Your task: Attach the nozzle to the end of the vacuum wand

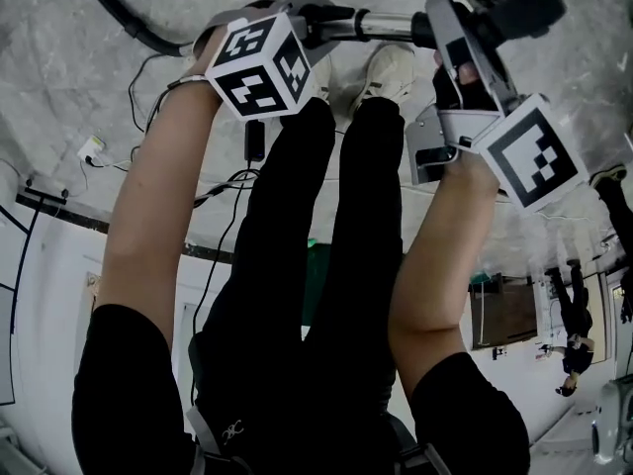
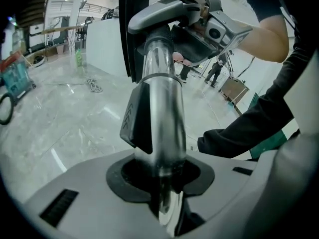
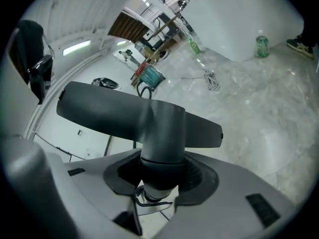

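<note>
Marble floor (image 1: pixel 59 57) underfoot; left gripper (image 2: pixel 160 188) is clamped on the wand (image 2: pixel 164 108), right gripper (image 3: pixel 155 185) grips the nozzle (image 3: pixel 124 113) neck. Best to line both axes up squarely, then push straight home.

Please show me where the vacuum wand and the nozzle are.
vacuum wand (image 2: pixel 167 113), left gripper view, on its shiny metal tube.
nozzle (image 3: pixel 104 113), right gripper view, on its wide dark head.
</note>
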A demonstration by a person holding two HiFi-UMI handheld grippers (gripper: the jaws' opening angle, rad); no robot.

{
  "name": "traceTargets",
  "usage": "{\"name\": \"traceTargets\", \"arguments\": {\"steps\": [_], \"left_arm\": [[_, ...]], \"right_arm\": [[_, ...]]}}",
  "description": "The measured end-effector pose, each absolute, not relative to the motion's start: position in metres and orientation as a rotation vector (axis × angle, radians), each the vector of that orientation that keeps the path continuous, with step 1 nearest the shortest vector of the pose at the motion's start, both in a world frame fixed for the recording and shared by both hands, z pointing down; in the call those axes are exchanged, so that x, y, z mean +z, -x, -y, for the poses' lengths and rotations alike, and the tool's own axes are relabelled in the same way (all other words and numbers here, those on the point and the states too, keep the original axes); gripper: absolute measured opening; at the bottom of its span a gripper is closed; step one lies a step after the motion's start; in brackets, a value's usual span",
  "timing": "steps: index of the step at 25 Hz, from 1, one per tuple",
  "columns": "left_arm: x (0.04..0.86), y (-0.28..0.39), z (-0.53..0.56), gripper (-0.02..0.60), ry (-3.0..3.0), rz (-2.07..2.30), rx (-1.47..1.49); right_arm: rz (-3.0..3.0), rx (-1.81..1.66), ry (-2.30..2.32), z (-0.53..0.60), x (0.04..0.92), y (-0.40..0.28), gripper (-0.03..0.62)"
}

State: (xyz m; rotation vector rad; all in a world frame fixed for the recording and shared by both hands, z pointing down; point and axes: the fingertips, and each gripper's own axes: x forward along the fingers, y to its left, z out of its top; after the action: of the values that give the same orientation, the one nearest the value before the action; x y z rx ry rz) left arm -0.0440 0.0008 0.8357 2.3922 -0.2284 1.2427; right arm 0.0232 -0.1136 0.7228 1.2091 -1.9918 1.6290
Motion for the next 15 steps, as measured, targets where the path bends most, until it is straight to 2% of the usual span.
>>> {"name": "traceTargets", "arguments": {"steps": [5, 8, 11, 13, 15], "left_arm": [[0.832, 0.042, 0.006, 0.123, -2.418, 0.181, 1.151], [0.826, 0.036, 0.013, 0.123, -2.409, 0.215, 1.116], [0.829, 0.027, 0.025, 0.123, -2.402, 0.265, 1.145], [0.826, 0.025, 0.024, 0.123, -2.401, 0.245, 1.130], [0.824, 0.028, 0.020, 0.123, -2.399, 0.199, 1.113]], "right_arm": [[2.243, 1.726, -0.747, 0.121, 0.717, -0.005, 0.178], [2.203, 1.821, -1.032, 0.132, 0.716, -0.021, 0.176], [2.089, 1.755, -1.414, 0.143, 0.720, -0.040, 0.176], [2.126, 1.729, -1.366, 0.143, 0.717, -0.036, 0.176], [2.244, 1.729, -1.122, 0.142, 0.712, -0.022, 0.176]]}}
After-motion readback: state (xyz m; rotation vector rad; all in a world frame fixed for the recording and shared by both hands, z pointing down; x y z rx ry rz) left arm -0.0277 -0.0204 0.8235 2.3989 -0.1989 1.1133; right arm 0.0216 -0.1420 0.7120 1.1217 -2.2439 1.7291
